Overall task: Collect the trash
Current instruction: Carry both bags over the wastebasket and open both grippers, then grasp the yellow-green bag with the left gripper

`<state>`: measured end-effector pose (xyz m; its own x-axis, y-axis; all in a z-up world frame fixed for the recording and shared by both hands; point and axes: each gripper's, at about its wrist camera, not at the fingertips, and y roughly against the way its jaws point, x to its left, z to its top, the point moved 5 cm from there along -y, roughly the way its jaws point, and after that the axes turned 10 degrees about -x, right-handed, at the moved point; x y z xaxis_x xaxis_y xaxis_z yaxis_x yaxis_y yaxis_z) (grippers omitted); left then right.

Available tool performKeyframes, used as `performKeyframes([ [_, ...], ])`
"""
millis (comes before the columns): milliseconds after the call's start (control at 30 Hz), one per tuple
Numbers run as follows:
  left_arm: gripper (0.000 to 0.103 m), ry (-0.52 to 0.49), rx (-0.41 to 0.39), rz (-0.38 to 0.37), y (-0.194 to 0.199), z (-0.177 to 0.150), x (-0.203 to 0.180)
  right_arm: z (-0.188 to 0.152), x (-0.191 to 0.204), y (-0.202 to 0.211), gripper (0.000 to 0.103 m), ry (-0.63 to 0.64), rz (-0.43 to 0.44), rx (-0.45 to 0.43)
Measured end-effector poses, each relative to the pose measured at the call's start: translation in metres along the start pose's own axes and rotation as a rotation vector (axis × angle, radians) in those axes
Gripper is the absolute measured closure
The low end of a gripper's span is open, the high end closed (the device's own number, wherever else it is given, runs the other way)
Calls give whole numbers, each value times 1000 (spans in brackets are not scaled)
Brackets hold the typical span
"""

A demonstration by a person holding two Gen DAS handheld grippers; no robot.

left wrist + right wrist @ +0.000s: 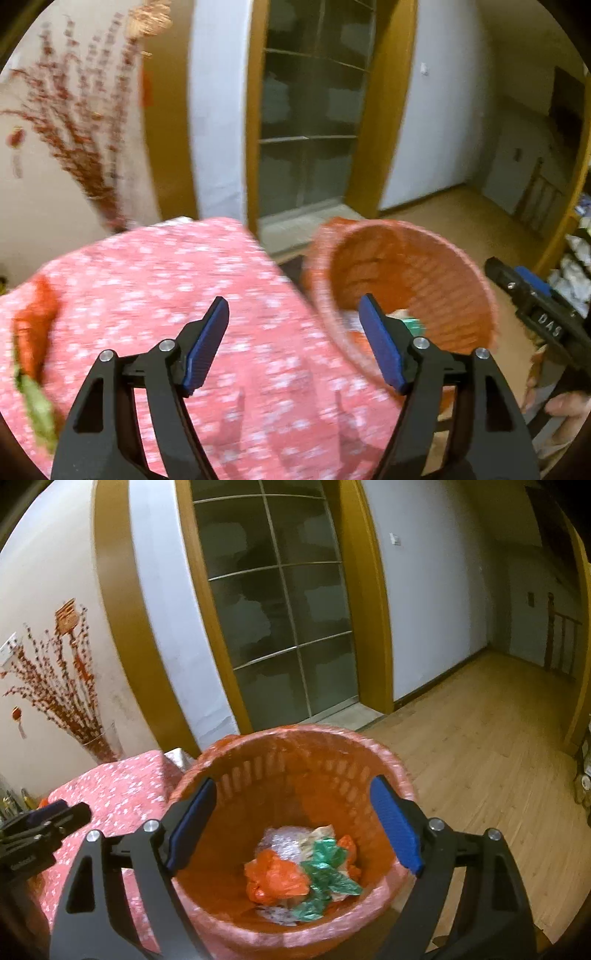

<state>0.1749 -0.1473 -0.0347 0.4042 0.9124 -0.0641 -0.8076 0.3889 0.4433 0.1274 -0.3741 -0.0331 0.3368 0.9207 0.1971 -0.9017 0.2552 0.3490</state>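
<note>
An orange slatted waste basket (295, 760) lined with a pink bag stands beside the table; it also shows in the left wrist view (424, 266). Inside lie crumpled orange (275, 878), green (328, 871) and clear wrappers. My right gripper (291, 823) is open and empty above the basket's mouth. My left gripper (295, 339) is open and empty over the pink flowered tablecloth (166, 295), near the table edge next to the basket. An orange and green piece of trash (33, 350) lies on the cloth at the far left.
A vase of red branches (74, 701) stands against the wall behind the table. A glass-paned door in a wooden frame (280, 609) is straight ahead. Wooden floor (480, 757) extends to the right. Shelves with goods (576, 266) show at the right edge.
</note>
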Motion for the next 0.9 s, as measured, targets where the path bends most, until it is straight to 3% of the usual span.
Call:
performKeyframes([
  [333, 28, 48, -52, 299, 58, -19, 110, -20, 76, 2, 20, 46, 168, 48],
  [600, 29, 173, -15, 529, 96, -49, 225, -37, 142, 10, 20, 133, 306, 85],
  [700, 33, 240, 26, 572, 97, -64, 257, -45, 158, 10, 20, 145, 338, 104],
  [900, 43, 312, 84, 536, 86, -83, 273, -55, 180, 11, 20, 177, 370, 132],
])
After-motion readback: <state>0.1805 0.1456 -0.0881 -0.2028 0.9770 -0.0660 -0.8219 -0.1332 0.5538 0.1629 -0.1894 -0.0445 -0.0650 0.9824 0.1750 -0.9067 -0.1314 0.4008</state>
